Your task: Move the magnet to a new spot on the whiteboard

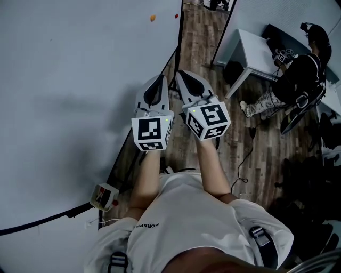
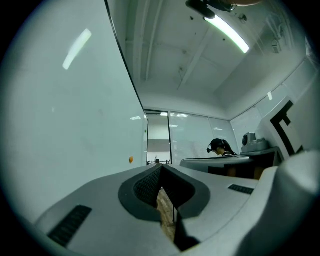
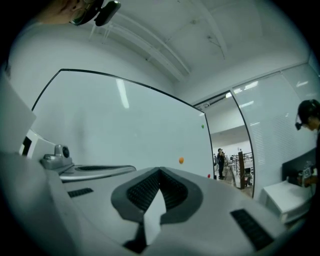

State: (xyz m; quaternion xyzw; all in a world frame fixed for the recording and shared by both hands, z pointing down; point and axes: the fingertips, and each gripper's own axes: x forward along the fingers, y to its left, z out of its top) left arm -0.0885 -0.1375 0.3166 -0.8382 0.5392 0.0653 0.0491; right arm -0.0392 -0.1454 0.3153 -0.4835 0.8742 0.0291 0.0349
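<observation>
Early yet in the job, by the look of it: the left gripper (image 1: 158,79) and right gripper (image 1: 181,74) are held side by side, pointing along the whiteboard (image 1: 69,80) that fills the left of the scene. Both have their jaws clenched tip to tip with nothing between them. An orange magnet (image 1: 153,17) sits at the board's far end, well apart from either gripper, with a red magnet (image 1: 177,16) just right of it near the board's edge. The right gripper view also shows a green magnet (image 3: 202,126) higher up. None has been grasped, so reaching, opening the jaws, gripping and placing anew all remain. Which magnet is meant cannot be told. At far right a person (image 1: 298,74) sits by a white worktop (image 1: 256,50).
</observation>
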